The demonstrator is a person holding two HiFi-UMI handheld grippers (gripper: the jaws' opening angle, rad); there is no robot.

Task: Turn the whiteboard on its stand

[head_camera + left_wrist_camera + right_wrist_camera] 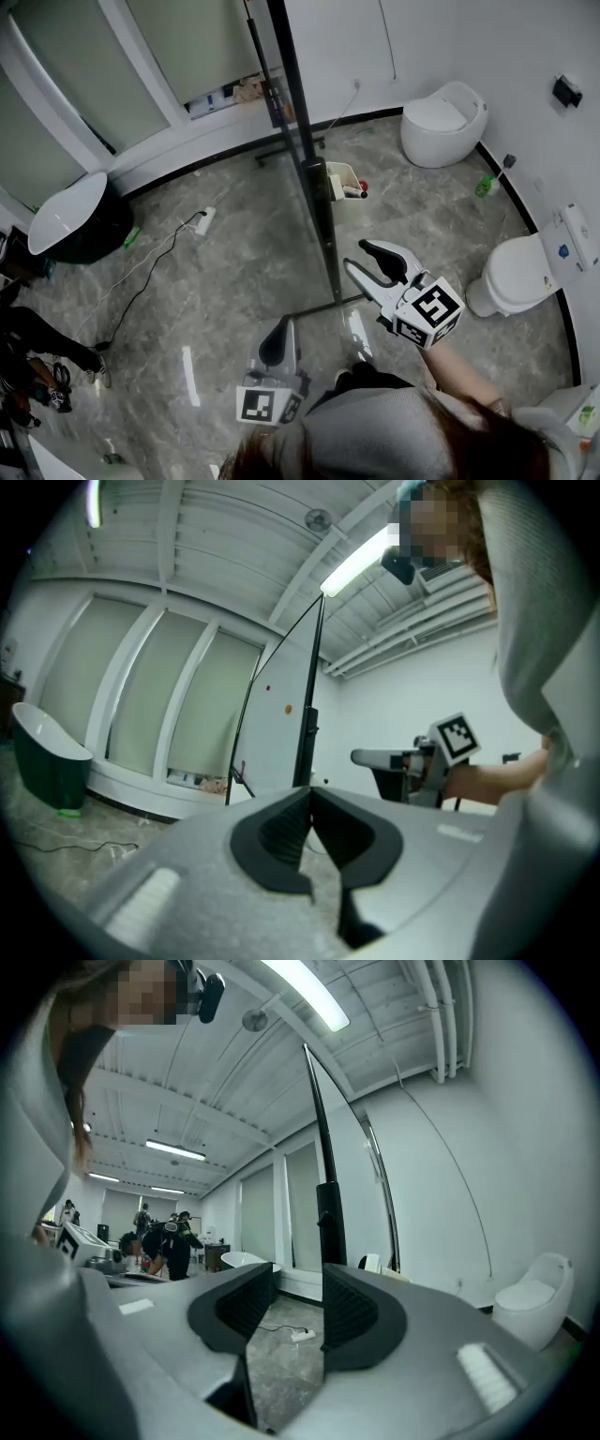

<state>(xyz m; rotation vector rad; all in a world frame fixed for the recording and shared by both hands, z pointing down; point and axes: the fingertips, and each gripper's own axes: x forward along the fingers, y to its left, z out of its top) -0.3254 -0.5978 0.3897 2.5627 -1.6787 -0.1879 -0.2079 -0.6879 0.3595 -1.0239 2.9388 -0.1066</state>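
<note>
Beside the whiteboard (pixel 292 84), right claw (pixel 354 255) parted, empty, left claw (pixel 283 322) closed

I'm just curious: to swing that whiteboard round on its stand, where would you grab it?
Probably the black upright edge of the whiteboard that faces the person. The board stands edge-on to them, thin and upright, so the open right gripper could come in level from the person's side and straddle that edge, with one jaw on each face.
</note>
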